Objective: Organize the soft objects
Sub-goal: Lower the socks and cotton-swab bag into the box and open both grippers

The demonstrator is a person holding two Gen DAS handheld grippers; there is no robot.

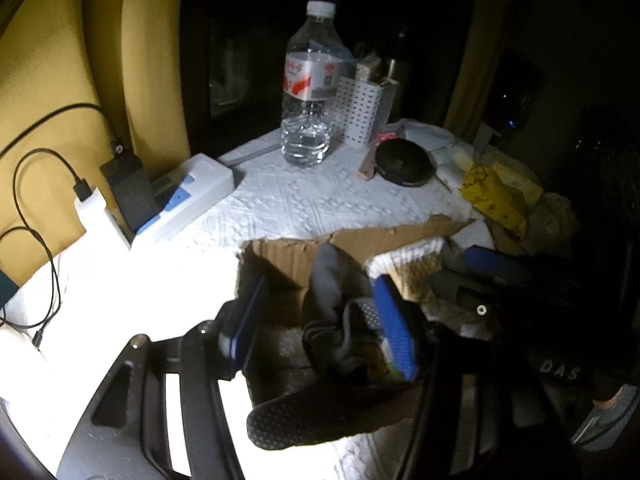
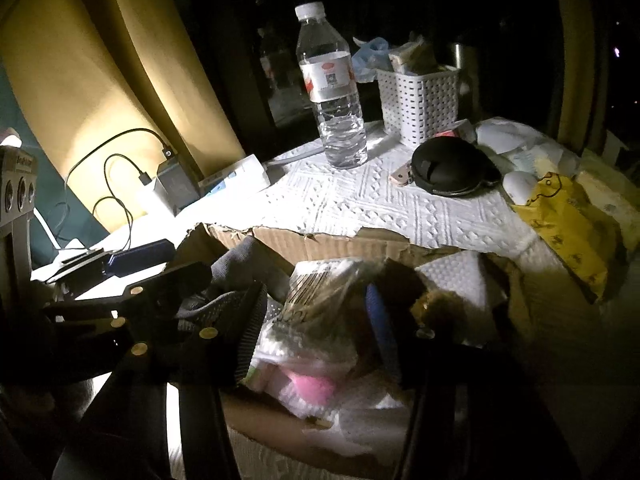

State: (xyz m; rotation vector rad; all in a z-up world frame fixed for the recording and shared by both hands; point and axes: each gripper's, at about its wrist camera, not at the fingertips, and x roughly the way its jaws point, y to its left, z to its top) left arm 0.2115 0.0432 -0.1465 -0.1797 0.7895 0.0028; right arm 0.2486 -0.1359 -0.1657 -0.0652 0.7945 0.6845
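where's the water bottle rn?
Water bottle stands upright at the table's far side, centre in both views, just left of the white basket and beyond the cardboard box.

Only "DAS" reads, in pale letters on a dark item [image 1: 560, 372] at the lower right

Open left gripper [image 1: 320, 320] above grey socks [image 1: 332, 288] in cardboard box [image 1: 288, 256]

White-clothed table [image 1: 280, 208] (bottle [image 1: 308, 92], cardboard box [image 1: 288, 256], basket [image 2: 420, 100])
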